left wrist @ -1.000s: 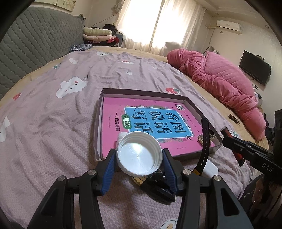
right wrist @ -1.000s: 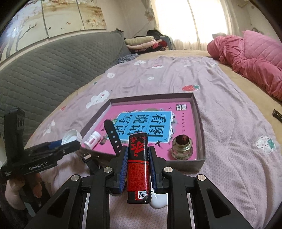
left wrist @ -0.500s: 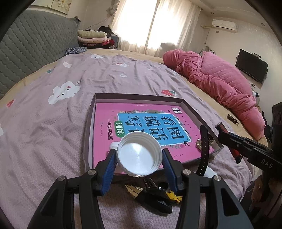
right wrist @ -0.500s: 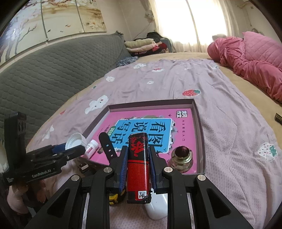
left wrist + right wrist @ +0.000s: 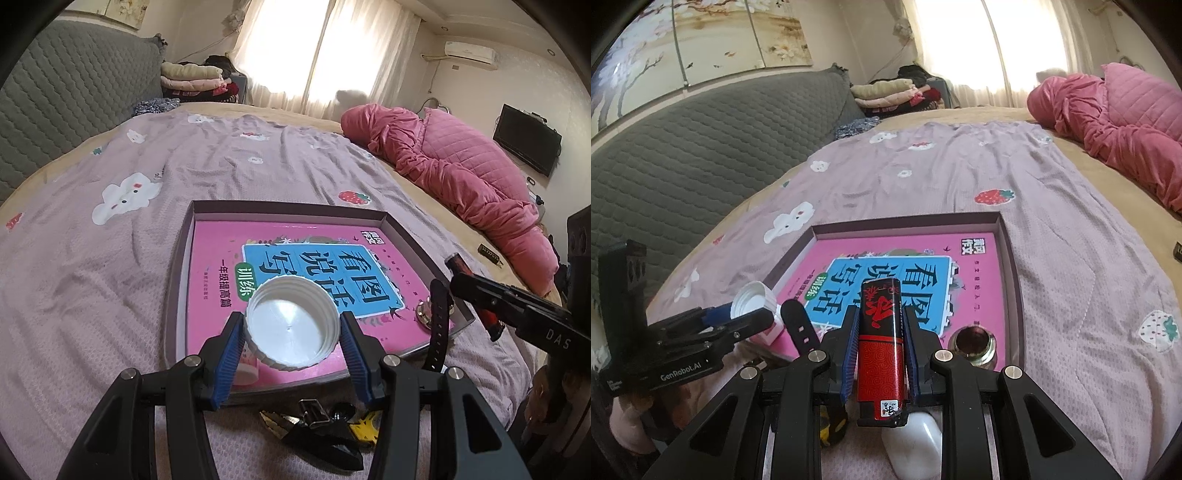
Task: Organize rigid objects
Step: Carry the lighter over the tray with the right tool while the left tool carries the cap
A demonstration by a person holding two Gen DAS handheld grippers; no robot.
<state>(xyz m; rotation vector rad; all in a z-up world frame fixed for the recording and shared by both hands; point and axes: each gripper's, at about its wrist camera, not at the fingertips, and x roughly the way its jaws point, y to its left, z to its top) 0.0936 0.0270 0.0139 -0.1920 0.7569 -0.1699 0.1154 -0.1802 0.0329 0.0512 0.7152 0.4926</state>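
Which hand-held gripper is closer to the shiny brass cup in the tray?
Right. The right hand-held gripper, clamping the red lighter, hovers just beside the brass cup. The left hand-held gripper, holding the white cap, is across the tray.

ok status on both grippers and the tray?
Left gripper shut on white cap. Right gripper shut on red lighter. Both over tray near edge. Watch strap and brass piece crowd right corner.

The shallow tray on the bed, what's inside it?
In the tray: a pink book, a brass piece and a small bottle, partly hidden by the tools; beneath the book is covered.
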